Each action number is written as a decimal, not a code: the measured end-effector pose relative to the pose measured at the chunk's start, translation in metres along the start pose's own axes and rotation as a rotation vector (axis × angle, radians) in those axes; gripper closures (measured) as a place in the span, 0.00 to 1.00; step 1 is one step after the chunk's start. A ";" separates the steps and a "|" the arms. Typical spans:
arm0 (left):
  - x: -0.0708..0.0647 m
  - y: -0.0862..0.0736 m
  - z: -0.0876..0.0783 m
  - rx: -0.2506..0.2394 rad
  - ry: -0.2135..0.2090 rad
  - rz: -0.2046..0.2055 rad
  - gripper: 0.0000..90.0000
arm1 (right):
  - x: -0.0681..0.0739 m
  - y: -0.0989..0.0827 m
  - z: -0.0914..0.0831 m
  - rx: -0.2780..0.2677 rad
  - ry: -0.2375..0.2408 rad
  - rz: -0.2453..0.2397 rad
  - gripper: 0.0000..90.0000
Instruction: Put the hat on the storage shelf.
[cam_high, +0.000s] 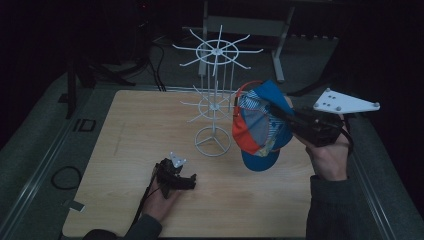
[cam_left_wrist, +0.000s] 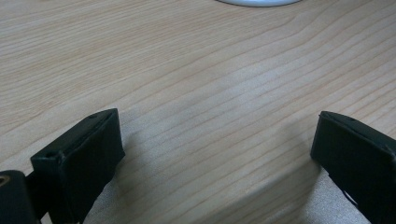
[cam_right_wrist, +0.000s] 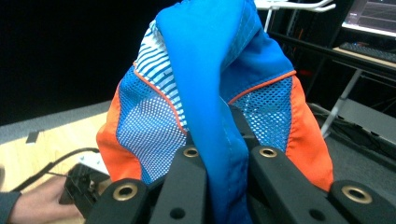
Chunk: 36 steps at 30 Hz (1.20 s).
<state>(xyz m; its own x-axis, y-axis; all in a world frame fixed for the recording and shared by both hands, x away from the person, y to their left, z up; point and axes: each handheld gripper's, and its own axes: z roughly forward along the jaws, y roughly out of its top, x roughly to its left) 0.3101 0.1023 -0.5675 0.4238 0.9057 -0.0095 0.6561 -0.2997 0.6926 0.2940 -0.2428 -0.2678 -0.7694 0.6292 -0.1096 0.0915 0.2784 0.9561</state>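
A blue, orange and white mesh cap hangs in the air over the right half of the table, just right of the white wire rack. My right gripper is shut on the cap's blue fabric, which is pinched between the two black jaws. My left gripper rests low on the wooden table near the front, open, with bare wood between its jaws. The rack's round white base shows at the top of the left gripper view.
The rack has two tiers of spoke-like hooks and a ring base at the table's middle. Cables lie off the table's left edge. A metal frame stands behind the table. The left hand and its gripper show below the cap.
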 end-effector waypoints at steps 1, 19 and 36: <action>0.000 0.000 0.000 0.000 0.000 0.001 0.03 | -0.001 0.000 0.000 -0.007 -0.002 0.002 0.98; 0.000 0.000 0.000 0.001 0.000 0.003 0.03 | -0.006 0.028 -0.007 -0.086 -0.016 0.009 0.98; 0.000 0.000 0.000 0.001 0.000 0.002 0.03 | -0.016 0.010 0.036 0.039 -0.012 0.048 0.80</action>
<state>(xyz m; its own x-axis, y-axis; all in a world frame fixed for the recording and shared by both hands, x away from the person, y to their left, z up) 0.3101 0.1024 -0.5675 0.4248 0.9052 -0.0082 0.6559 -0.3016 0.6920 0.3301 -0.2236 -0.2660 -0.7557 0.6515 -0.0673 0.1528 0.2753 0.9492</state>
